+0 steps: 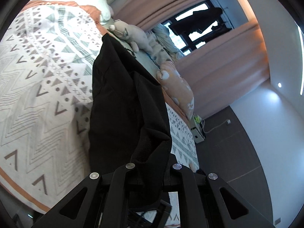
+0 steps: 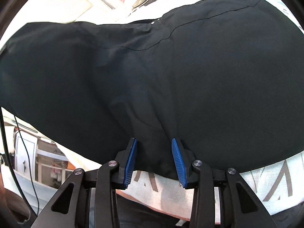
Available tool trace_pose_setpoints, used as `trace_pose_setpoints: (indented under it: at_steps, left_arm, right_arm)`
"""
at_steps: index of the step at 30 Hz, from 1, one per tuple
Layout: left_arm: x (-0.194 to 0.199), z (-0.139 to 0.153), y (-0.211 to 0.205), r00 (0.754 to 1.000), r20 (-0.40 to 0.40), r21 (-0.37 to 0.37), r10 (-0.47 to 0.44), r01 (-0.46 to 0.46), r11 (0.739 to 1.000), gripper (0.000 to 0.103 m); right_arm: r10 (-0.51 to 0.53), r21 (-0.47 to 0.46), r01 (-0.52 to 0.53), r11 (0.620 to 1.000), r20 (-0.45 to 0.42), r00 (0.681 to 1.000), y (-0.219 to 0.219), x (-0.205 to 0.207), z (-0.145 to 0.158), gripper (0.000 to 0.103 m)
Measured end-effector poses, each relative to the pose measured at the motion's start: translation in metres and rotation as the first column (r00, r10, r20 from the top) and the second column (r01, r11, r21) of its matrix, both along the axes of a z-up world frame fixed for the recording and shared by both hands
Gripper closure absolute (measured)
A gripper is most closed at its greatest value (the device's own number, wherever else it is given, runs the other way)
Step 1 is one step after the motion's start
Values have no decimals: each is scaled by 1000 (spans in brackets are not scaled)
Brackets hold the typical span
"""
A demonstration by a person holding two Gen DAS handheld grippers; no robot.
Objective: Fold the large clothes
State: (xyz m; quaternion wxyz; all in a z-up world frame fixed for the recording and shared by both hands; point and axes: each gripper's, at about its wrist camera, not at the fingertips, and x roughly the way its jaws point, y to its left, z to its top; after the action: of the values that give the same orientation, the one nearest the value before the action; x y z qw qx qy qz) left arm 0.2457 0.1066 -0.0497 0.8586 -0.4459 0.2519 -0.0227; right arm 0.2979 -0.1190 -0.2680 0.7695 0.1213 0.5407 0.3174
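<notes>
A large black garment (image 1: 121,98) hangs lifted over the patterned bed in the left wrist view. My left gripper (image 1: 152,163) is shut on the garment's edge; the cloth covers its fingertips. In the right wrist view the black garment (image 2: 161,72) lies spread wide across the bed and fills most of the frame. My right gripper (image 2: 153,152) stands with its blue pads (image 2: 131,161) apart, and a bunched fold of the garment's near edge sits between them.
The bed has a white quilt (image 1: 38,76) with grey and brown triangles. A grey plush toy (image 1: 129,34) and an orange pillow (image 1: 180,91) lie along its far side. Pink curtains (image 1: 218,72) and a window are beyond. Dark floor (image 1: 237,142) is to the right.
</notes>
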Motion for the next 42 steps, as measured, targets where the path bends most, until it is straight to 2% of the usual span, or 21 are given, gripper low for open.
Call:
trace_pose_setpoints:
  at_steps: [7, 12, 17, 21, 27, 31, 33, 34, 36, 37, 39, 42]
  left_arm:
    - [28, 6, -46, 998, -25, 44, -64, 65, 997, 95]
    - [49, 4, -76, 992, -60, 58, -109, 112, 992, 95]
    - [69, -9, -103, 985, -96, 54, -142, 148, 988, 95]
    - [86, -21, -125, 977, -133, 46, -168, 175, 983, 95]
    - [115, -48, -166, 955, -198, 40, -221, 233, 972, 95]
    - [132, -71, -192, 939, -235, 19, -253, 264, 964, 95]
    - [140, -84, -201, 921, -283, -1, -267, 279, 960, 90]
    - [144, -92, -205, 903, -320, -22, -287, 296, 955, 87]
    - [150, -105, -210, 875, -340, -84, -344, 336, 938, 62]
    - [151, -110, -210, 867, -330, -119, -374, 355, 927, 56]
    - [148, -112, -206, 865, -303, -153, -400, 370, 916, 41]
    - [139, -105, -191, 874, -283, -136, -395, 371, 919, 37]
  right_arm:
    - [11, 51, -9, 999, -38, 999, -5, 8, 0, 63]
    - [11, 137, 0, 991, -81, 997, -28, 15, 18, 64]
    - [-111, 181, 112, 977, -12, 994, -98, 22, 53, 63]
    - [-263, 192, 254, 948, 22, 965, -171, 25, 67, 61]
    - [-405, 205, 398, 894, -6, 914, -240, 29, 58, 61]
    - [-443, 195, 441, 876, -32, 896, -264, 30, 48, 61]
    - [-452, 181, 451, 874, -34, 891, -269, 29, 45, 61]
    - [-456, 177, 455, 872, -37, 889, -274, 25, 47, 61]
    - [-470, 169, 471, 866, -48, 881, -277, 29, 43, 61]
    - [-475, 165, 477, 864, -51, 878, -281, 28, 43, 61]
    - [-481, 157, 481, 862, -43, 876, -279, 28, 42, 61]
    - [-465, 154, 465, 872, -40, 884, -278, 22, 44, 61]
